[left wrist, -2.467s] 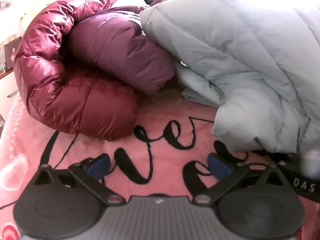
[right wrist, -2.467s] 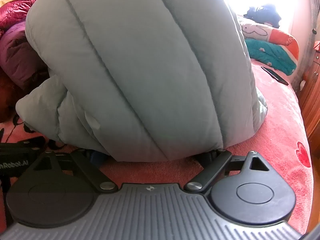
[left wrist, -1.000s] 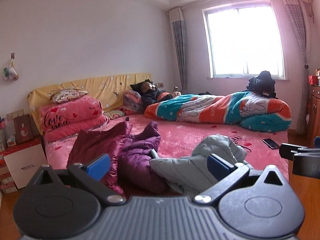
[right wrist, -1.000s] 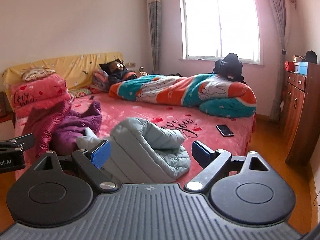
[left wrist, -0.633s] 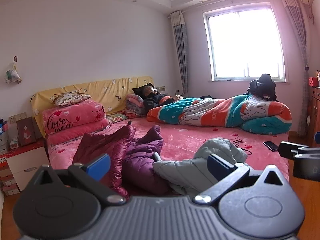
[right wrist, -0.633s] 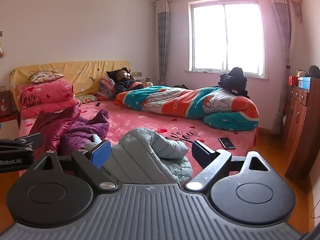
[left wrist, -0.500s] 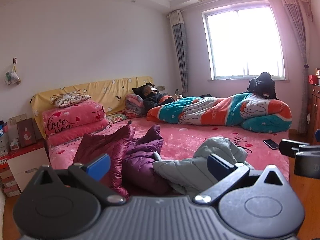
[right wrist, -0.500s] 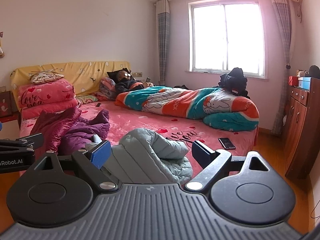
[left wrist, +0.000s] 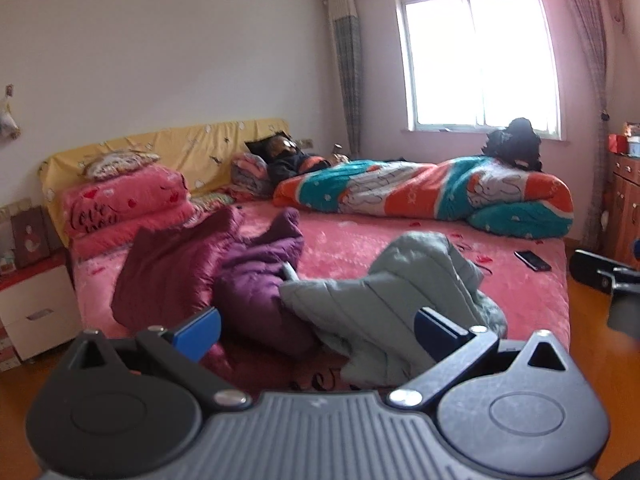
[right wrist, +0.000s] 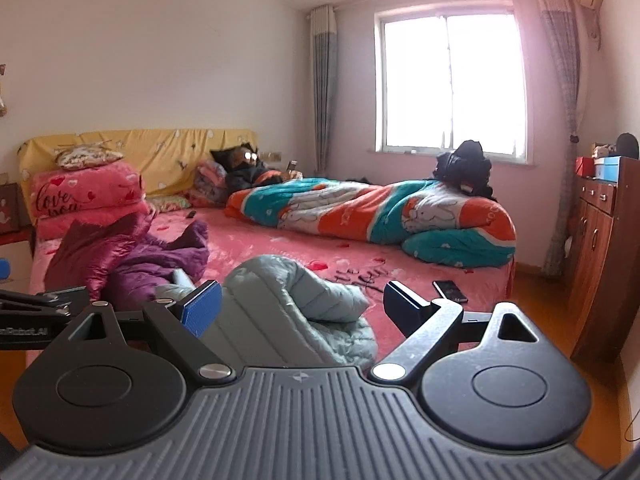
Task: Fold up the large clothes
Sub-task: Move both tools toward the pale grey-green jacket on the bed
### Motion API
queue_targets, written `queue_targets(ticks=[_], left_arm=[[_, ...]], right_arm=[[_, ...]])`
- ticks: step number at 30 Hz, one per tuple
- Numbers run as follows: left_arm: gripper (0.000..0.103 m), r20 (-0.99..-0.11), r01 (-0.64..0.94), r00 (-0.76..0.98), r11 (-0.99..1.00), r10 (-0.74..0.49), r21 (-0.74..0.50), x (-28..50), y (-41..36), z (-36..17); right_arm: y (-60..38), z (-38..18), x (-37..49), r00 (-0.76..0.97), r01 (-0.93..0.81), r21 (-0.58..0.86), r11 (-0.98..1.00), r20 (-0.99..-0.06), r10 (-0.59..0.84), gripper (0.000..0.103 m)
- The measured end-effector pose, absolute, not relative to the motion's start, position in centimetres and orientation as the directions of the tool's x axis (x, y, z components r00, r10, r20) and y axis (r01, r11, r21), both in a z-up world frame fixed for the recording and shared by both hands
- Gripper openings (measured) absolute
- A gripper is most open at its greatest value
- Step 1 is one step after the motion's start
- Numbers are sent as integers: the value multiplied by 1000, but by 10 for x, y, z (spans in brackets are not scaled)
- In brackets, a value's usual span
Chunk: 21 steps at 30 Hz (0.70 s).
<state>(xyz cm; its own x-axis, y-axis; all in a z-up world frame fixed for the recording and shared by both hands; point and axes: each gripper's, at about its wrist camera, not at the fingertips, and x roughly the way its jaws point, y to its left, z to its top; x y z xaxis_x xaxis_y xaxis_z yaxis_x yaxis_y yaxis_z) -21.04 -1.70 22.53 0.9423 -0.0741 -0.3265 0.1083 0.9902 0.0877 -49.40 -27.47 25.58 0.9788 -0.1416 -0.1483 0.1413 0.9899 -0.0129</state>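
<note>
**Three jackets heaped together, both tongs empty and held back from the bed**

The left gripper [left wrist: 316, 330] and the right gripper [right wrist: 298, 304] both stand spread wide with nothing between the blue pads, held off the near edge of the bed [right wrist: 280, 252]. The pale grey puffer jacket [right wrist: 288, 304] lies crumpled at that near edge; its sleeve end butts against the purple jacket [left wrist: 260, 280], which in turn leans on the maroon jacket [left wrist: 172, 264].

The main risk, as I judge it, is grabbing the wrong layer: the grey jacket is bunched on itself, so a pinch at a quilted ridge could lift two thicknesses and leave the fold lopsided. Slippery padded fabric may also slide out of a shallow bite. Pulling the grey one flat could drag the purple jacket with it where the two touch, though whether they overlap or merely abut is hard to tell from here.

A phone [right wrist: 450, 290] lies on the cover to the right of the grey jacket, near enough that a spread sleeve might sweep it off. A person lies further back under a striped quilt [right wrist: 372, 208], well apart from the heap. A wooden cabinet [right wrist: 596, 248] stands by the bed's right side.
</note>
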Motion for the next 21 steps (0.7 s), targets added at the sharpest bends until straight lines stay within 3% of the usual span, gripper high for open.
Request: queue_targets(ticks=[3, 14, 21], left_arm=[[102, -341, 124, 935, 989, -91, 77, -206, -17, 214], [102, -316, 200, 935, 976, -162, 90, -185, -30, 188], [102, -365, 205, 914, 978, -180, 30, -146, -33, 157]], right_arm=[[-278, 237, -486, 981, 130, -32, 991, -139, -133, 103], [-312, 177, -450, 947, 150, 98, 984, -301, -115, 103], [-337, 141, -426, 910, 204, 126, 971, -391, -141, 103]])
